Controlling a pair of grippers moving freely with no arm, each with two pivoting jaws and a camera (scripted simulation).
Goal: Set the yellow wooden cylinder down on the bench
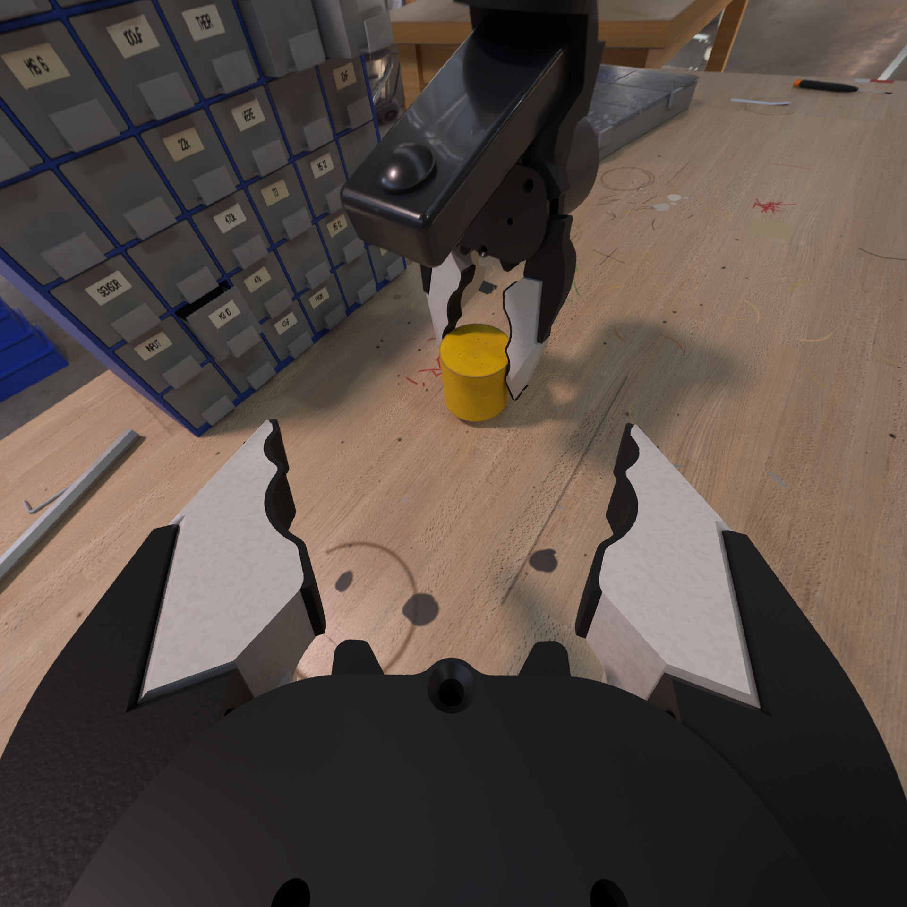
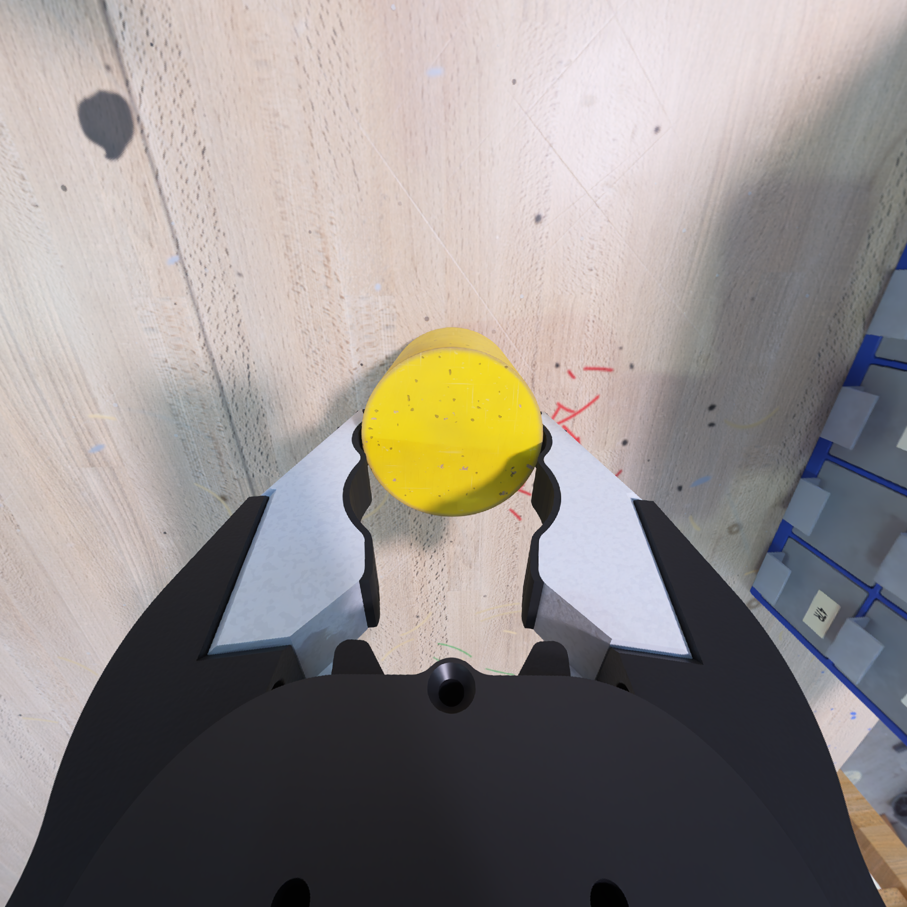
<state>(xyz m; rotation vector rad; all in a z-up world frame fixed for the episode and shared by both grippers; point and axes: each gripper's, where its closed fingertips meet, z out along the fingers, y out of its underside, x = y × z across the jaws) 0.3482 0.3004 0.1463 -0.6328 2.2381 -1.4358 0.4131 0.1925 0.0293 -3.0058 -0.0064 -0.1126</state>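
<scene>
The yellow wooden cylinder [image 1: 471, 387] stands upright, and its base looks to be resting on the pale wooden bench [image 1: 711, 392]. My right gripper [image 1: 478, 365] comes down on it from above, with one white finger on each side. In the right wrist view the right gripper [image 2: 451, 427] is shut on the cylinder [image 2: 441, 441], and both fingertips touch its round sides near the top. My left gripper [image 1: 451, 424] is open and empty. It hovers over the bench just in front of the cylinder.
A blue-framed cabinet of grey labelled drawers [image 1: 172, 196] stands close to the left of the cylinder and shows at the right edge of the right wrist view [image 2: 859, 540]. A grey flat case [image 1: 643, 103] and a pen [image 1: 824, 86] lie at the back. A metal bar [image 1: 68, 505] lies at the left.
</scene>
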